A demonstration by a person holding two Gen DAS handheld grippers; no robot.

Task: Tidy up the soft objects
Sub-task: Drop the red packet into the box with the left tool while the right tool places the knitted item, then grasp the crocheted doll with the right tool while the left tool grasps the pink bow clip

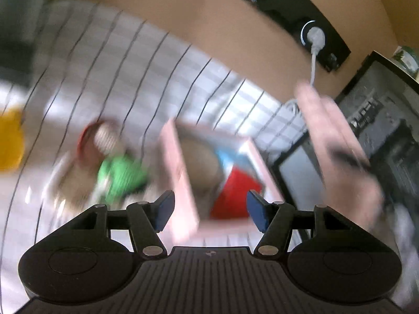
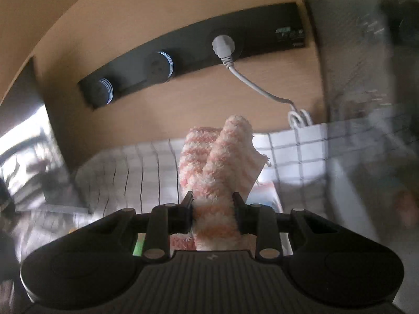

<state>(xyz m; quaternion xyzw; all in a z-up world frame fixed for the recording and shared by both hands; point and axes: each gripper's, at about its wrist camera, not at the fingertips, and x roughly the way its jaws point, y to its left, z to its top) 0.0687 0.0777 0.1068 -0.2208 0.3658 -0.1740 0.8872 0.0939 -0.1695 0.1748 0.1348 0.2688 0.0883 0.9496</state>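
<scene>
My right gripper (image 2: 212, 210) is shut on a fuzzy pink-and-white striped sock (image 2: 222, 162), which stands up between its fingers above the checked cloth. In the left wrist view the same sock (image 1: 337, 141) shows as a pink blur at the right. My left gripper (image 1: 210, 209) is open with nothing between its blue pads, over a pink box (image 1: 180, 172). Inside the box lie a tan soft item (image 1: 201, 162), a red one (image 1: 235, 193) and a blue one (image 1: 230, 157). A green soft item (image 1: 120, 175) and a red-and-tan one (image 1: 99, 136) lie left of the box.
A white checked cloth (image 1: 117, 78) covers the surface. A yellow object (image 1: 10, 141) sits at the far left. A black socket strip (image 2: 199, 49) with a white plug (image 2: 222, 47) and cable runs along the tan wall. A dark framed picture (image 1: 379, 130) stands at right.
</scene>
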